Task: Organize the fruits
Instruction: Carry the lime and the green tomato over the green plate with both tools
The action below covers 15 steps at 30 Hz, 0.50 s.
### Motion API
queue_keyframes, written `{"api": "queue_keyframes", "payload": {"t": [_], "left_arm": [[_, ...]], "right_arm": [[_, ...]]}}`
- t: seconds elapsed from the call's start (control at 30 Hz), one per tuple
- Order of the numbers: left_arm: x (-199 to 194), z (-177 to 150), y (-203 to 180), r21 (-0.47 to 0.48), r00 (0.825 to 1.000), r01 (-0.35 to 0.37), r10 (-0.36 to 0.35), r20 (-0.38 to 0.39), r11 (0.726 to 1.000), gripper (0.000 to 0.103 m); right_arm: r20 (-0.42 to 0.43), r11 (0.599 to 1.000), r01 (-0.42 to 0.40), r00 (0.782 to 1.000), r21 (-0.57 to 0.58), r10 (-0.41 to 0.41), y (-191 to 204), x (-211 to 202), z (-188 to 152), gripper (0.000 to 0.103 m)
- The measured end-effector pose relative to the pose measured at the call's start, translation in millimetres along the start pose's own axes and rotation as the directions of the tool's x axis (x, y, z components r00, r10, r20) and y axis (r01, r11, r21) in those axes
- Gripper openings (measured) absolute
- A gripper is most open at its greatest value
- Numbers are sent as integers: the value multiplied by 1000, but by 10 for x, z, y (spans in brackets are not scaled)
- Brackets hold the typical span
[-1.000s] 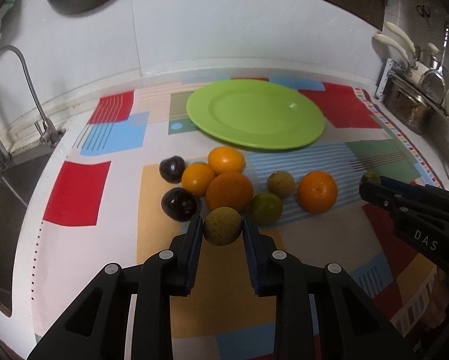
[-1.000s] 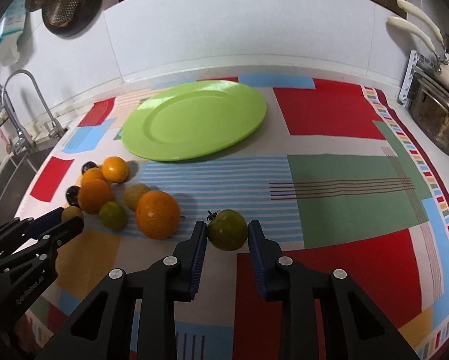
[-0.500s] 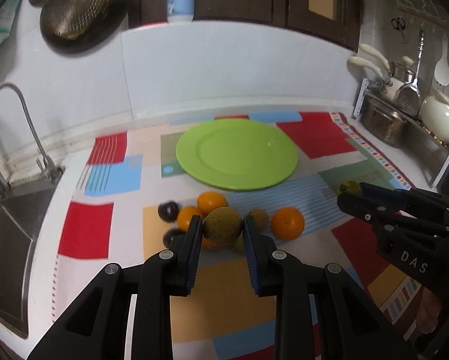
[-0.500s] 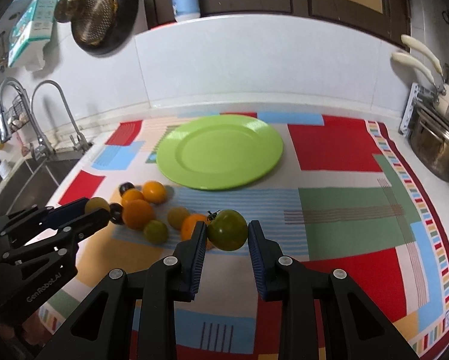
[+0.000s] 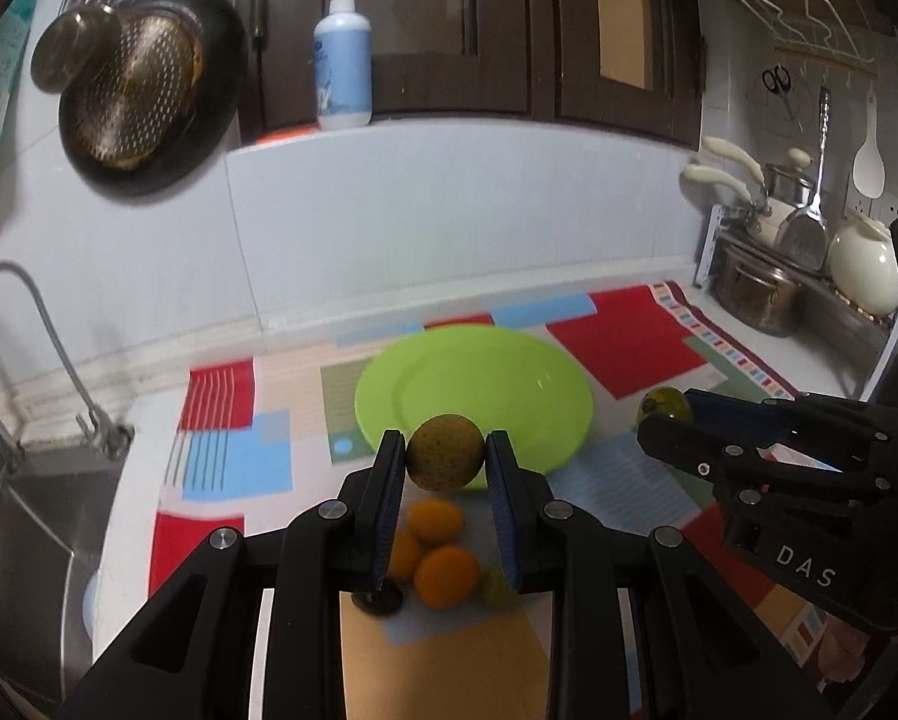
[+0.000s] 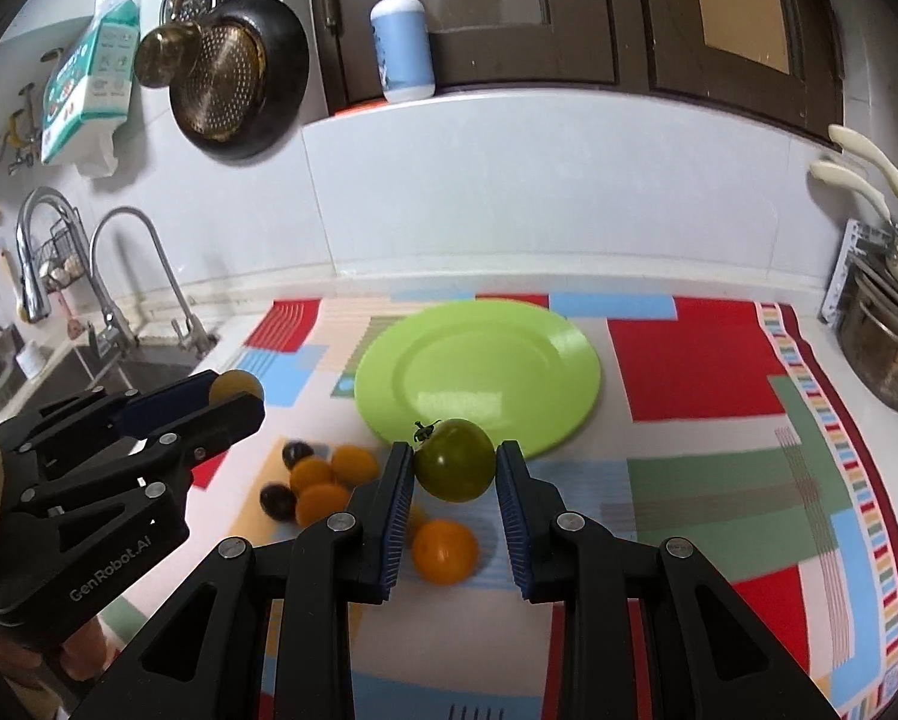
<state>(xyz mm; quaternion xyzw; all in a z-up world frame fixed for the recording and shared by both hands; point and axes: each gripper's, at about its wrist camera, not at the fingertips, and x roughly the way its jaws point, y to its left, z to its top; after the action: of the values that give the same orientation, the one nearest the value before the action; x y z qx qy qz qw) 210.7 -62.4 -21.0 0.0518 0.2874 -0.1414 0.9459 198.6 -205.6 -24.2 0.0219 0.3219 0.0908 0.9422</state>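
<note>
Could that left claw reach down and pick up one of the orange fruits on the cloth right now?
Probably not as things stand. The left claw is already shut on a round speckled yellow-green fruit, held in the air above the small orange fruits on the patterned cloth. It would need to drop that first.

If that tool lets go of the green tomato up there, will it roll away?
Probably, yes. The green tomato is round and smooth, so it would likely roll on the flat patterned mat. It looks firm, held only at its sides by the right tool, so it might slip. A drop could bruise it.
</note>
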Motion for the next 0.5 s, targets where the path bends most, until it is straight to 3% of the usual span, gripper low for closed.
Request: {"api": "queue_keyframes", "payload": {"t": [0.5], "left_arm": [[526, 427, 25, 35, 997, 76, -76, -5, 996, 28]], "right_arm": [[11, 1000, -6, 1000, 13, 6, -141, 425, 442, 29]]}}
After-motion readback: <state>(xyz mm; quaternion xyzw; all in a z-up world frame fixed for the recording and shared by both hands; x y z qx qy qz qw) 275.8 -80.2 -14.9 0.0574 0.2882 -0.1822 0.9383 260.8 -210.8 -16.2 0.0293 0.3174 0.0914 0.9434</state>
